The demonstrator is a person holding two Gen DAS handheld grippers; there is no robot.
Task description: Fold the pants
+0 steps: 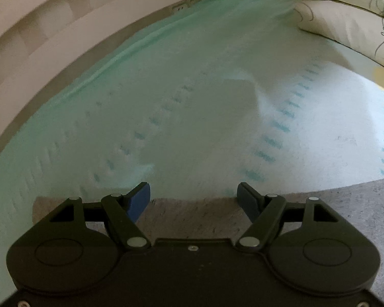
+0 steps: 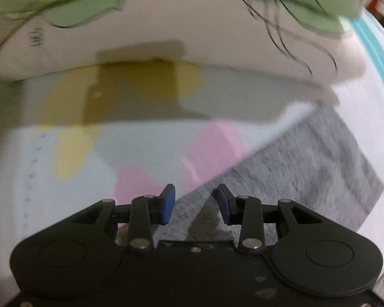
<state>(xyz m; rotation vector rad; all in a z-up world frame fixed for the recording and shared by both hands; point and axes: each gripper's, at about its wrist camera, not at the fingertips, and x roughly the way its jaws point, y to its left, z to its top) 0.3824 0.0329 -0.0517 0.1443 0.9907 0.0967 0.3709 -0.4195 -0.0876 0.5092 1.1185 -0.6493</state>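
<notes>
On the bed sheet, pale mint with rows of small teal dashes, I see the grey pants lying flat, their edge running just under my left gripper. Its jaws stand spread wide with nothing between them, only grey fabric beneath. Beyond the sheet's far edge a beige wall curves round, and a cream pillow with green leaves and thin black scrolls sits at the sheet's far right corner. From the right wrist view the sheet shows pink and yellow patches, the same pillow rests along its far side, and the pants stretch away to the right. My right gripper hangs over the pants' near edge, jaws partly parted, gripping nothing
</notes>
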